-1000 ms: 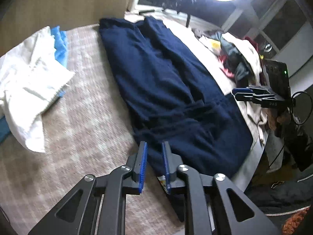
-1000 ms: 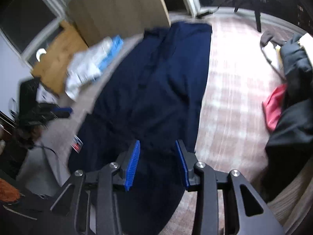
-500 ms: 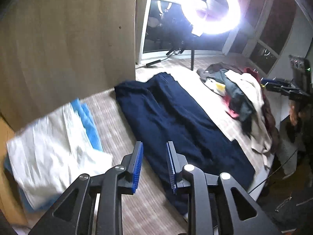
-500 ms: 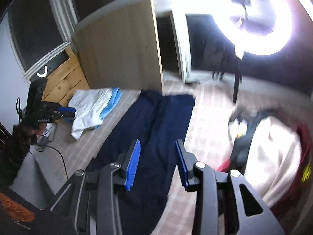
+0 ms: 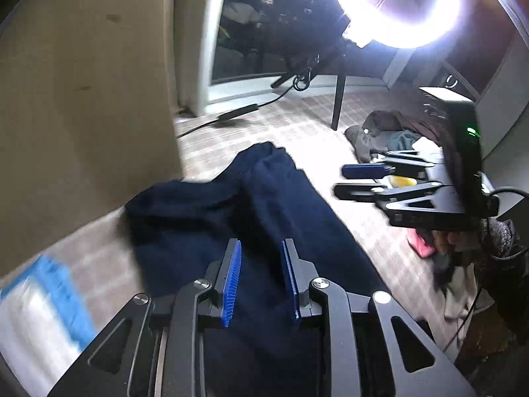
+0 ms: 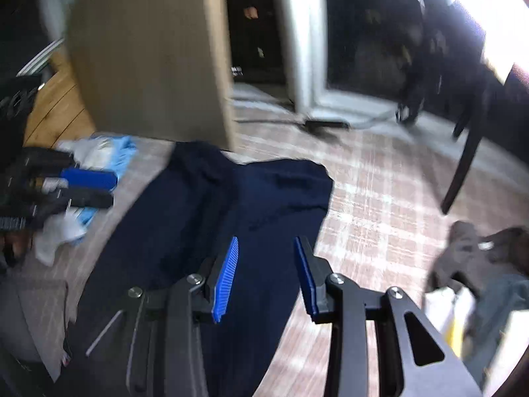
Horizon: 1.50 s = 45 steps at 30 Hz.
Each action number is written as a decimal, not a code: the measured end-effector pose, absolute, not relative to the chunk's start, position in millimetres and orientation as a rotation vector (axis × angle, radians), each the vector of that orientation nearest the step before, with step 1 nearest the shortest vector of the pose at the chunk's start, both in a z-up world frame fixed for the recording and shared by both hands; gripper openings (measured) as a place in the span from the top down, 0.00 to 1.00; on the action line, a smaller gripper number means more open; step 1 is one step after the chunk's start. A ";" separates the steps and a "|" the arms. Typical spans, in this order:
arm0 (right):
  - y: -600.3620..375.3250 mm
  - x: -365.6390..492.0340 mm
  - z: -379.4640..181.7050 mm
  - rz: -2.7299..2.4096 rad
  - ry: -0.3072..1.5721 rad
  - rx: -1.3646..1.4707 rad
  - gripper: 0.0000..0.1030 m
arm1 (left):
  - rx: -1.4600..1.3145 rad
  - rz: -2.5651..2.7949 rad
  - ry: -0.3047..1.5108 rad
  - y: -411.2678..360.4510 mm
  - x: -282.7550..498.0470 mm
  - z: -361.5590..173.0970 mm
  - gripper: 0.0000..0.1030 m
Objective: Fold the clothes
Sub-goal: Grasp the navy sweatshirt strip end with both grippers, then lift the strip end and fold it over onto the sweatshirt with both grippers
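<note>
A dark navy garment (image 5: pixel 264 218) lies stretched out on the plaid bed cover (image 5: pixel 373 231); it also shows in the right wrist view (image 6: pixel 211 218). My left gripper (image 5: pixel 261 251) is open and empty above the garment's middle. My right gripper (image 6: pixel 266 248) is open and empty above the garment's right part. The right gripper shows in the left wrist view (image 5: pixel 360 178), held over the bed's right side. The left gripper shows in the right wrist view (image 6: pixel 89 188) at the left.
White and light blue clothes (image 5: pixel 39 301) lie at the left, also in the right wrist view (image 6: pixel 99 152). A pile of mixed clothes (image 5: pixel 396 135) lies at the right. A wooden panel (image 5: pixel 82 99) stands behind. A ring light (image 5: pixel 396 6) stands beyond the bed on a dark pole (image 5: pixel 339 99).
Both grippers have swung up and forward toward the garment's far end. Both stayed open and empty. The left jaws have opened slightly wider.
</note>
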State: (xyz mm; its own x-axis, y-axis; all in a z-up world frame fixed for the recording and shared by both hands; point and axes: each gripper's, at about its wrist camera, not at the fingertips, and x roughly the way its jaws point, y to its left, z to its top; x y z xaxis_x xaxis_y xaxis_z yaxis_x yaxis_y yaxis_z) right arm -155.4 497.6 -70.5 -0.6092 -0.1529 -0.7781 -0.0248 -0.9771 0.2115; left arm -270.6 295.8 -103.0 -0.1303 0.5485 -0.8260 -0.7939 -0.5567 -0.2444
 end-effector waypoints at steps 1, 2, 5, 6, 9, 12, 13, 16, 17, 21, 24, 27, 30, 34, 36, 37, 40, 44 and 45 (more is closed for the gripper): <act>503.6 -164.9 -80.0 -2.735 -0.323 1.368 0.66 | -1.189 1.819 0.313 309.0 -277.9 -110.5 0.73; 509.6 -174.4 -89.6 -2.732 -0.337 1.382 0.66 | -1.200 1.815 0.306 319.0 -287.0 -117.3 0.73; 527.7 -202.9 -118.4 -2.722 -0.377 1.425 0.66 | -1.215 1.817 0.317 346.4 -310.6 -135.0 0.73; 533.8 -212.3 -127.9 -2.719 -0.390 1.439 0.66 | -1.202 1.827 0.343 352.8 -312.9 -138.5 0.73; 543.4 -224.9 -135.3 -2.705 -0.417 1.404 0.66 | -1.173 1.840 0.392 361.4 -315.9 -147.9 0.72; 553.0 -238.1 -140.0 -2.685 -0.446 1.396 0.66 | -1.189 1.835 0.397 362.8 -319.7 -155.7 0.73; 556.5 -242.5 -142.8 -2.677 -0.462 1.401 0.66 | -1.194 1.831 0.397 362.6 -320.7 -157.6 0.72; 565.1 -253.7 -152.8 -2.619 -0.546 1.408 0.67 | -1.201 1.818 0.396 362.4 -322.6 -162.0 0.73; 565.3 -255.1 -153.2 -2.610 -0.554 1.399 0.78 | -1.199 1.812 0.397 362.3 -322.6 -163.0 0.73; 567.8 -259.4 -142.6 -2.642 -0.549 1.322 0.97 | -1.183 1.798 0.424 364.7 -319.6 -167.6 0.81; 570.5 -262.3 -128.1 -2.704 -0.520 1.251 0.99 | -1.199 1.799 0.444 368.4 -318.9 -174.3 0.83; 574.2 -266.6 -112.9 -2.786 -0.479 1.246 0.98 | -1.211 1.808 0.425 365.2 -320.7 -174.2 0.83; 574.3 -256.6 -107.0 -2.753 -0.553 1.243 0.97 | -1.176 1.821 0.397 351.6 -323.2 -156.5 0.82; 568.4 -251.4 -123.6 -2.659 -0.524 1.349 0.95 | -1.143 1.843 0.406 337.4 -325.2 -137.6 0.81; 566.6 -254.9 -134.8 -2.602 -0.545 1.414 0.91 | -1.137 1.857 0.415 332.5 -325.8 -133.4 0.80; 566.2 -257.7 -141.0 -2.574 -0.563 1.438 0.89 | -1.134 1.864 0.419 329.7 -325.9 -131.8 0.80; 565.8 -259.2 -152.3 -2.542 -0.590 1.421 0.92 | -1.144 1.883 0.412 315.1 -325.3 -132.8 0.79; 569.2 -259.5 -148.3 -2.680 -0.508 1.451 0.98 | -1.205 1.966 0.404 275.0 -333.8 -140.9 0.78; 572.6 -258.5 -144.9 -2.711 -0.512 1.437 0.98 | -1.225 1.985 0.394 264.5 -337.8 -143.2 0.76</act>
